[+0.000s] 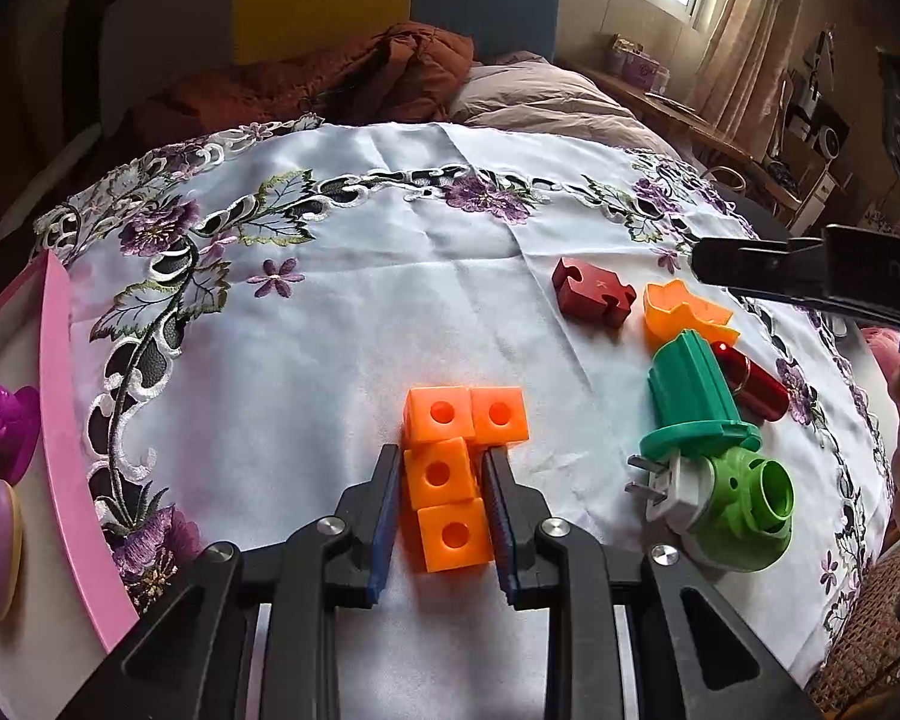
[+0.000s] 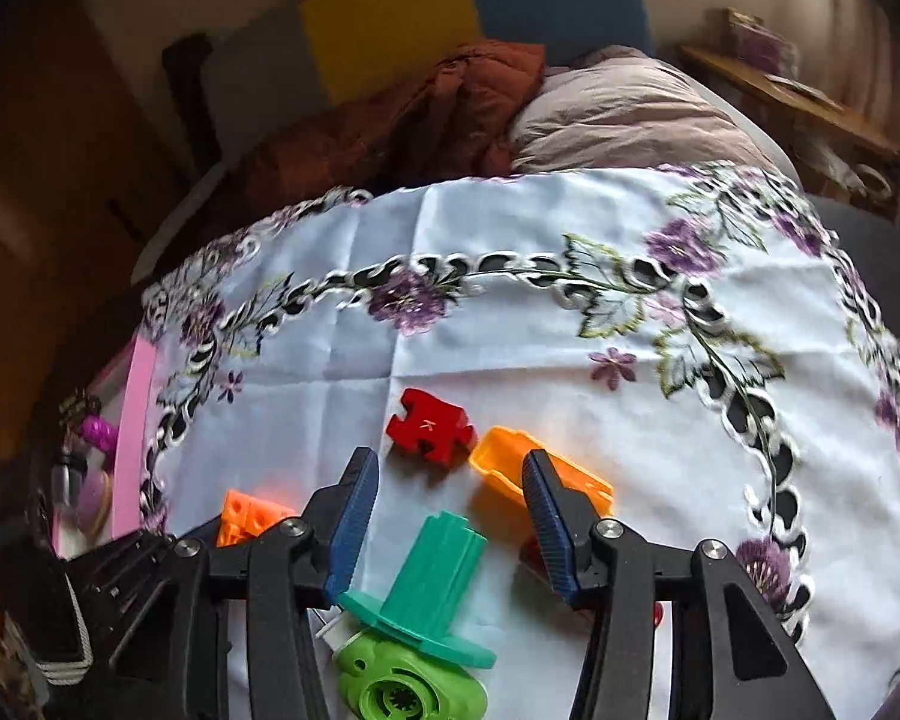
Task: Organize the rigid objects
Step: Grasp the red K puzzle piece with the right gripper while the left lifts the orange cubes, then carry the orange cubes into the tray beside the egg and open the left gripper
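Note:
A block of several joined orange cubes [image 1: 444, 474] lies on the white embroidered cloth [image 1: 390, 228]. My left gripper [image 1: 443, 457] is shut on it, blue pads pressing on both sides of its near cubes. The same block [image 2: 252, 513] shows at lower left in the right wrist view. My right gripper [image 2: 449, 459] stands open above a teal stepped piece [image 2: 444, 564], which touches neither pad. Just beyond its fingertips lie a red puzzle piece [image 2: 429, 423] and an orange crown-shaped cup [image 2: 498, 462]. A black finger [image 1: 744, 267] of the right gripper reaches in from the right edge of the left wrist view.
The teal piece [image 1: 690, 390] leans on a green round part with a white plug [image 1: 744, 504]; a dark red cylinder [image 1: 759, 387] lies behind it. A pink tray [image 1: 60, 420] at the left edge holds purple toys [image 1: 0, 414]. Brown and beige bedding [image 1: 390, 72] lies past the cloth's far edge.

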